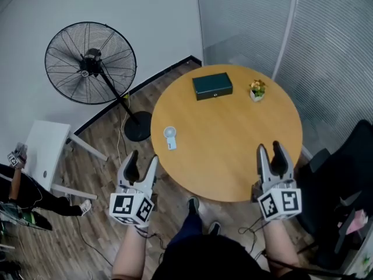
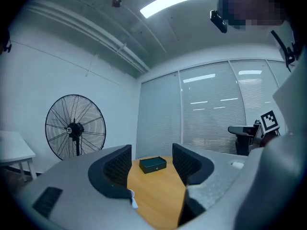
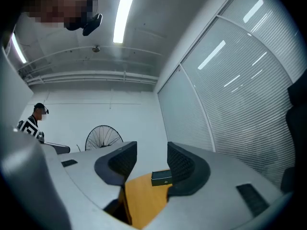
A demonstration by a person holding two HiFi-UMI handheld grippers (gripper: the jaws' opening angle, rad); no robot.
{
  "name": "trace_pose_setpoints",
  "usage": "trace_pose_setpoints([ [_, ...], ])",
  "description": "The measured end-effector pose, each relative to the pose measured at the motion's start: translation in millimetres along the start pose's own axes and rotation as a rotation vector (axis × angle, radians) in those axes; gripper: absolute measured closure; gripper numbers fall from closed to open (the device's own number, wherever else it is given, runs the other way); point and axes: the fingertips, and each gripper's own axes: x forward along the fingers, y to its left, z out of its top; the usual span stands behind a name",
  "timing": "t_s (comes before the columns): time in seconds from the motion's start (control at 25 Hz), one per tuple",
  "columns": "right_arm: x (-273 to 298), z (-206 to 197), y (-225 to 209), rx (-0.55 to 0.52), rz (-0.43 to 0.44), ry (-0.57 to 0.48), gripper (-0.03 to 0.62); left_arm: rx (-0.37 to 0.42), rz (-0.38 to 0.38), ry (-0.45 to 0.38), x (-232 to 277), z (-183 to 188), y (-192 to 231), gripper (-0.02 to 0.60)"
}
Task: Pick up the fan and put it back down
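Note:
A small white handheld fan [image 1: 169, 137] lies flat near the left edge of the round wooden table [image 1: 233, 156]. My left gripper [image 1: 143, 158] hovers just off the table's left rim, a short way below the small fan, open and empty. In the left gripper view only a sliver of the small fan [image 2: 131, 199] shows under the left jaw of the left gripper [image 2: 151, 153]. My right gripper [image 1: 269, 149] is over the table's near right edge, open with nothing between its jaws. In its own view the right gripper [image 3: 151, 151] looks across the tabletop.
A dark green box [image 1: 212, 86] and a small potted plant [image 1: 257, 90] sit at the table's far side. A large black floor fan [image 1: 91, 63] stands by the wall at the left, near a white side table [image 1: 45, 150]. A black chair [image 1: 344, 174] is at the right. A person [image 1: 17, 185] is at the far left.

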Motion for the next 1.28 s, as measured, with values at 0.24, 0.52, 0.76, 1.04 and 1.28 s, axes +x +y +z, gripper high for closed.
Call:
trace_pose_setpoints([
  [0.24,37,-5,-17,-0.027,-0.073,0.017,0.398,-0.061,-0.043,0.052,69,-29,31,0.319],
  [0.52,99,-32,-15,-0.051,-0.118,0.068,0.398,-0.1,-0.037,0.121,141,-70,93,0.319],
  [0.76,138,-51,-10,-0.083,-0.168,0.11,0.395,-0.135,-0.025,0.219,189,-124,140,0.319],
  [1.04,151,-68,-21,-0.093,-0.244,0.132,0.398,-0.149,-0.055,0.389,232,-208,148,0.319],
  [1.28,151,-98,-52,-0.038,-0.277,0.172,0.398,-0.154,-0.017,0.537,250,-273,140,0.319],
])
